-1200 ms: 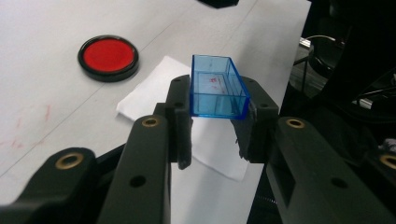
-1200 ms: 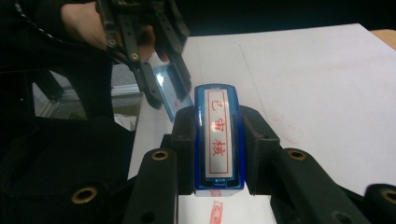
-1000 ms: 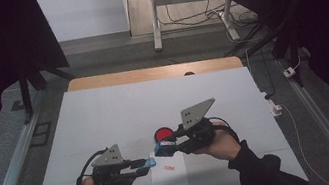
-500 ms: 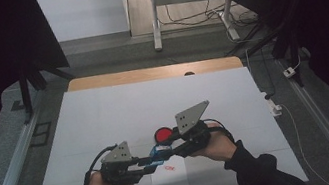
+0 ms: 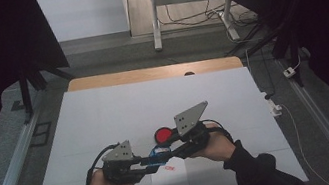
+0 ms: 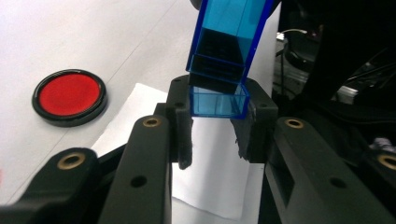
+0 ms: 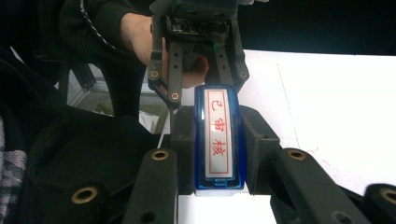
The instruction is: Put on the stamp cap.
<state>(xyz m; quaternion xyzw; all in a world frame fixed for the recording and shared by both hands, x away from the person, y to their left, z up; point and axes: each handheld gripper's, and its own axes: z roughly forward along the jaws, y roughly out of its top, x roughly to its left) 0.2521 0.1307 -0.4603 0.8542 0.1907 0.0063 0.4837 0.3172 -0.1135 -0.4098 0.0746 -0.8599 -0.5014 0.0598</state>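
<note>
R gripper [image 7: 218, 140] fingers clamp the blue stamp [image 7: 218, 140] (red characters on its label). L gripper [image 6: 215, 122] fingers close on the stamp's clear blue cap [image 6: 218, 100], above white paper [image 5: 170, 183]. Red ink pad [image 5: 163, 135] sits nearby on counter [image 5: 105, 112].

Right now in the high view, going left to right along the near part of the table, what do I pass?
Left gripper → blue stamp held between both grippers → red pad → right gripper.
</note>
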